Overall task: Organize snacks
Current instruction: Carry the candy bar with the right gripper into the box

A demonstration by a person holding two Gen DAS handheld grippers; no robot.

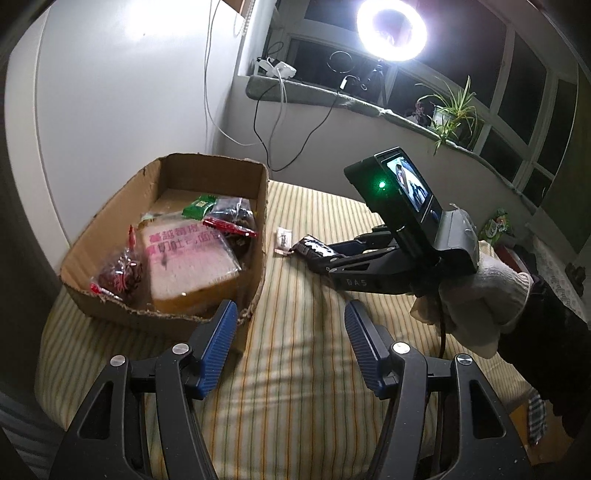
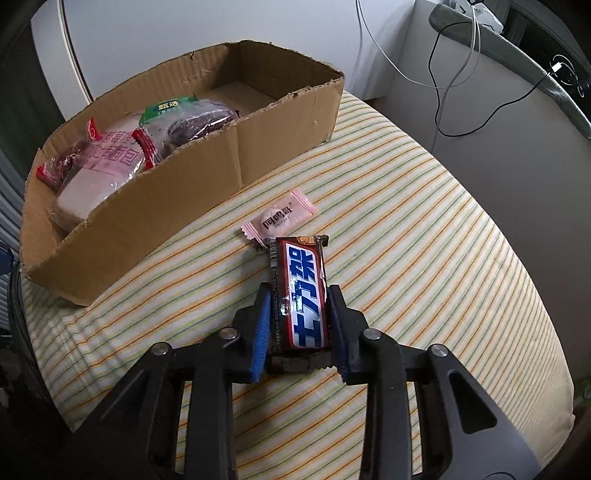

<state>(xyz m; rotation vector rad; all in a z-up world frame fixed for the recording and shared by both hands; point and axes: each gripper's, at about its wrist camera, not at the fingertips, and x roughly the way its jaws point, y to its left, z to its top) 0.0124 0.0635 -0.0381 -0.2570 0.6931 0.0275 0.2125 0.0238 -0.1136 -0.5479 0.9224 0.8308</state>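
A brown chocolate bar (image 2: 301,291) with blue and white lettering lies on the striped cushion, and my right gripper (image 2: 299,295) is shut on its sides. In the left wrist view the same bar (image 1: 314,249) sits at the tips of the right gripper (image 1: 325,264), held by a gloved hand (image 1: 480,295). A small pink sweet (image 2: 280,219) lies just beyond the bar, touching its far end. The cardboard box (image 2: 140,229) holds a bread pack (image 2: 103,173), a green-topped bag (image 2: 177,122) and red-wrapped snacks. My left gripper (image 1: 291,314) stands open over the cushion beside the box (image 1: 255,206), nothing between its fingers.
The striped cushion (image 2: 424,221) drops off at its right and near edges. Cables (image 2: 443,81) hang down the wall behind. A ring light (image 1: 391,27) and a potted plant (image 1: 450,110) stand on the window ledge. A green snack bag (image 1: 496,225) lies at the far right.
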